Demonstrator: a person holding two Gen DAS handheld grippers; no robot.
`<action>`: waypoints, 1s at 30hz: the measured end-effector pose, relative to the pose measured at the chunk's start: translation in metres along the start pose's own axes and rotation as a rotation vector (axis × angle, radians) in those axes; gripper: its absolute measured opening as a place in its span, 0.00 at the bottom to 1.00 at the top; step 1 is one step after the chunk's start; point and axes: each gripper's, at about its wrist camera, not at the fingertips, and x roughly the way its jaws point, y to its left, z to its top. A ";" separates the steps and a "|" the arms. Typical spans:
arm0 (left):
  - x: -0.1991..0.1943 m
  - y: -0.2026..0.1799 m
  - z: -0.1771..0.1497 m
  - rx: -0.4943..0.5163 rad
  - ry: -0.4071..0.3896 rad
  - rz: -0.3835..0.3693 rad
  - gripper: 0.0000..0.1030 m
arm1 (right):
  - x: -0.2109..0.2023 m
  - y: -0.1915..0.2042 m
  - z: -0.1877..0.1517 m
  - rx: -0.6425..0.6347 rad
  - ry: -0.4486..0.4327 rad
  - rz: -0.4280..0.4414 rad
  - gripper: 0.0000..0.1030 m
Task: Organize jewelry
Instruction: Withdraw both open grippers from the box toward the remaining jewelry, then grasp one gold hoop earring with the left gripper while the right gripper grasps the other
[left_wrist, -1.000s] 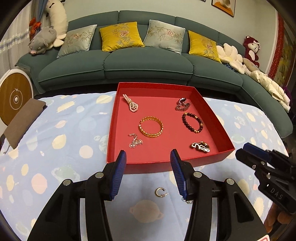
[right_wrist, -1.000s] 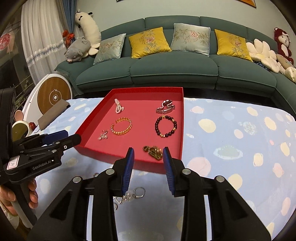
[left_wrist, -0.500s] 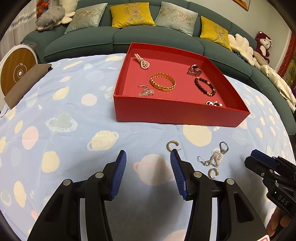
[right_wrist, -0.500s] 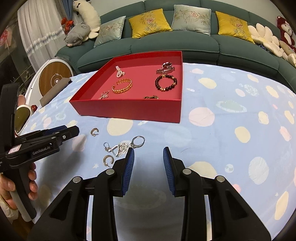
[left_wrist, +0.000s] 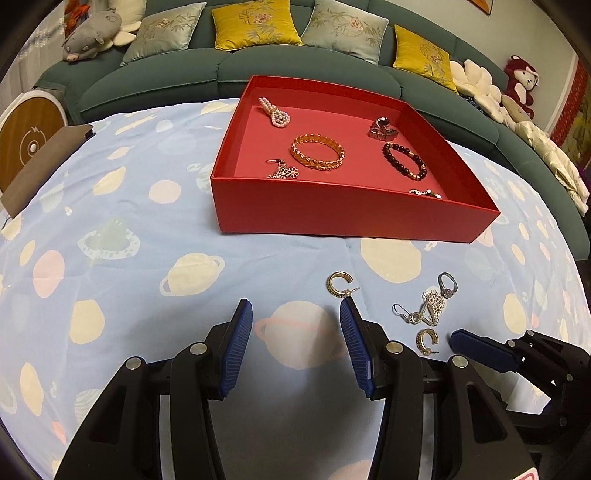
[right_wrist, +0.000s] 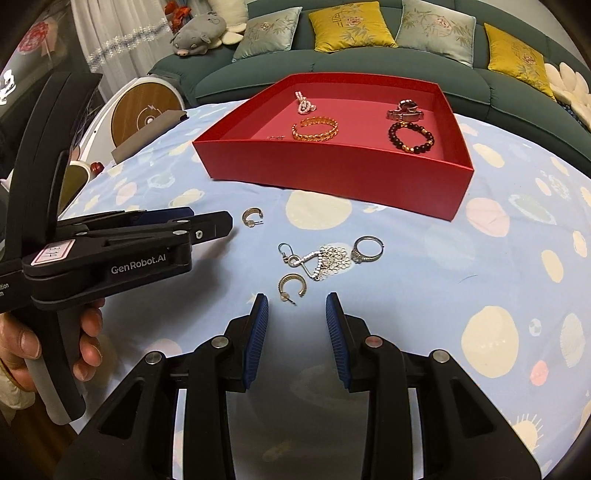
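Left wrist view: left gripper (left_wrist: 296, 308) at the bottom centre, fingers apart with only the patterned cloth (left_wrist: 110, 206) of the bench between them. Just above the right finger, a gold hoop earring (left_wrist: 338, 284). Lower right, a silver dangle earring (left_wrist: 424, 308), a ring (left_wrist: 447, 285) touching its upper end and a second gold hoop (left_wrist: 427, 340) just below it. At the right edge, right gripper (left_wrist: 480, 349), tip near that second hoop. Upper centre, red tray (left_wrist: 332, 214) holding a gold bangle (left_wrist: 317, 152), a dark bead bracelet (left_wrist: 404, 161) and a pearl piece (left_wrist: 275, 112).

Right wrist view: right gripper (right_wrist: 297, 306) at the bottom centre, fingers apart, gripping nothing, second gold hoop (right_wrist: 291, 286) just above the gap. Left gripper (right_wrist: 218, 221) entering from the left, held by a hand (right_wrist: 44, 339), tip beside the first hoop (right_wrist: 252, 216). Red tray (right_wrist: 332, 173) in the upper centre.
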 end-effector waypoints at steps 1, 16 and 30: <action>0.000 0.001 0.000 -0.001 0.003 -0.001 0.46 | 0.001 0.001 0.000 -0.004 0.000 0.001 0.31; 0.010 -0.010 0.006 0.023 -0.002 0.005 0.47 | 0.009 0.009 0.003 -0.066 -0.017 -0.051 0.15; 0.022 -0.040 0.008 0.137 -0.060 0.062 0.32 | -0.002 -0.017 0.002 0.005 -0.021 -0.065 0.15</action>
